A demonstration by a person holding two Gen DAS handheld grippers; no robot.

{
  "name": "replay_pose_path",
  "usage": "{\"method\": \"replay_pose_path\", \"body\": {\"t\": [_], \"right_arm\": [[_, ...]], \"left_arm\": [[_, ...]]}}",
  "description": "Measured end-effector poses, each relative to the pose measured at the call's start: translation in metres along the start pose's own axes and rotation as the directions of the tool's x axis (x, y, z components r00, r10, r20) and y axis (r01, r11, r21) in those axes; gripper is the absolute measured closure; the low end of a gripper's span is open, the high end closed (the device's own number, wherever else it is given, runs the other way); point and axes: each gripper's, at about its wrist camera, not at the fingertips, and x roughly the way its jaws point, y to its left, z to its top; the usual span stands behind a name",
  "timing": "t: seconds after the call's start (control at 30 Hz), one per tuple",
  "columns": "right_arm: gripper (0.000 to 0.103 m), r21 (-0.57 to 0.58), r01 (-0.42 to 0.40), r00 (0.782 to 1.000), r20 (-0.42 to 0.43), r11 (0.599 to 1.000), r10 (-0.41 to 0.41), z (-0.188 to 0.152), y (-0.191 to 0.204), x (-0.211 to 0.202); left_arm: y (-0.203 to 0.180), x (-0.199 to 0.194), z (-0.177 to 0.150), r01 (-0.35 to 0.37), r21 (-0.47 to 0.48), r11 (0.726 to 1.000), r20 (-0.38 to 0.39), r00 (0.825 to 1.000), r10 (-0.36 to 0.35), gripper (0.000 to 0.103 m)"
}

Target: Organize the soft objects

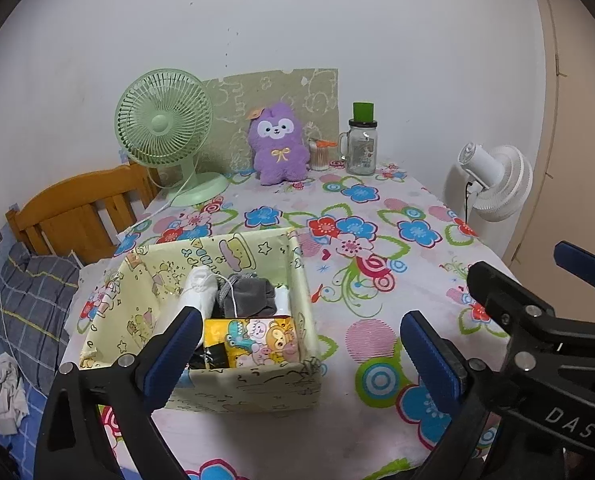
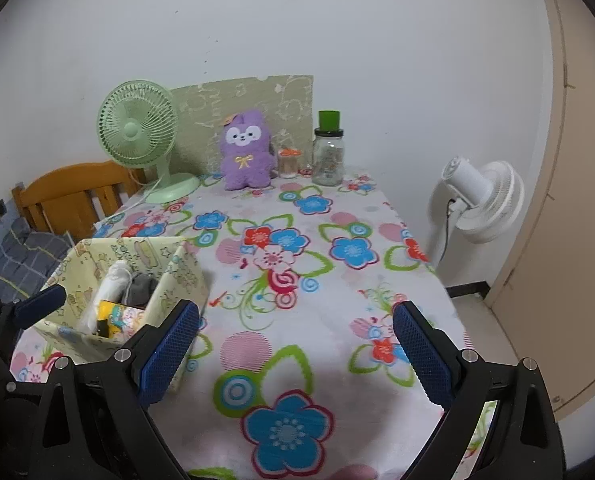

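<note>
A yellow cartoon-print fabric box (image 1: pixel 257 390) stands on the flowered table, at the left in the right wrist view (image 2: pixel 81 344). It holds a white sock (image 1: pixel 199 292), a grey cloth (image 1: pixel 253 294) and a yellow cartoon packet (image 1: pixel 257 342). A purple plush toy (image 1: pixel 279 142) sits upright at the table's back edge, also in the right wrist view (image 2: pixel 247 152). My left gripper (image 1: pixel 301 354) is open and empty, hovering just in front of the box. My right gripper (image 2: pixel 295 354) is open and empty over the table's near middle.
A green desk fan (image 1: pixel 165 128) stands back left, a glass jar with a green lid (image 1: pixel 361 146) and a cotton-swab pot (image 1: pixel 319 154) back right. A white floor fan (image 2: pixel 481 200) stands beyond the table's right edge. A wooden bed frame (image 1: pixel 85 204) and grey pillow (image 1: pixel 33 308) lie left.
</note>
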Motion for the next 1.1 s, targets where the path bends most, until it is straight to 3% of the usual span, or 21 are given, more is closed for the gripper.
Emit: {"method": "replay_pose_path", "body": {"t": [0.7,1.1], "right_arm": [[0.003,0.040,0.012,0.995,0.096,0.999,-0.016,-0.001,-0.028,-0.032],[0.000,0.039,0.054,0.988,0.146,0.998,-0.059,-0.001,-0.038,-0.044]], "left_arm": [[-0.007,-0.033,0.002,-0.005,0.009,1.000,0.105,0.994,0.004,0.000],[0.008,-0.036,0.002,0.003,-0.055,0.998,0.107,0.994,0.003,0.000]]}}
